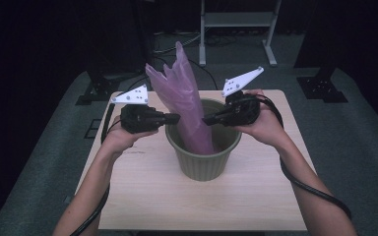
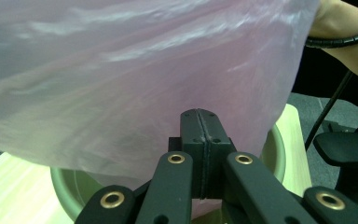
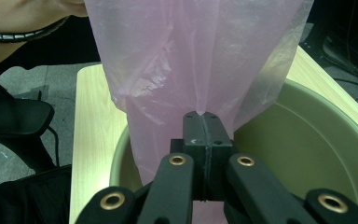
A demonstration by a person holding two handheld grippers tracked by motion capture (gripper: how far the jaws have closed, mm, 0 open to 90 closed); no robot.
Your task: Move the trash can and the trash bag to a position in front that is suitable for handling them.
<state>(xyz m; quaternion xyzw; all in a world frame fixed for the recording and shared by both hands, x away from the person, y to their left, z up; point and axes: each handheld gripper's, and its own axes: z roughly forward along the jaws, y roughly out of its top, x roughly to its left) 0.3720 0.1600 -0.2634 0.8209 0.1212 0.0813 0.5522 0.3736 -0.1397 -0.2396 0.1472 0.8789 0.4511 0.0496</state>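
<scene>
Centrally on the pale wooden bench (image 1: pixel 142 196), a ribbed olive-green plastic bin (image 1: pixel 204 164) is standing upright, and a translucent pink plastic bag (image 1: pixel 184 105) is rising out of its mouth, leaning toward the far left. On the left side of the high view, the left tool (image 1: pixel 176 118) is lying level with its tip against the bag's left face just above the bin's rim. Opposite it, the right tool (image 1: pixel 205 119) is meeting the bag's right face at about the same height. Seen from the left gripper view, the left tool (image 2: pixel 200 114) is pressed together, with the pink film lying against its tip; whether film is caught between the pads cannot be told. Seen from the right gripper view, the right tool (image 3: pixel 202 115) is likewise pressed together and is pinching a gathered fold of the bag, above the open bin (image 3: pixel 307 140).
</scene>
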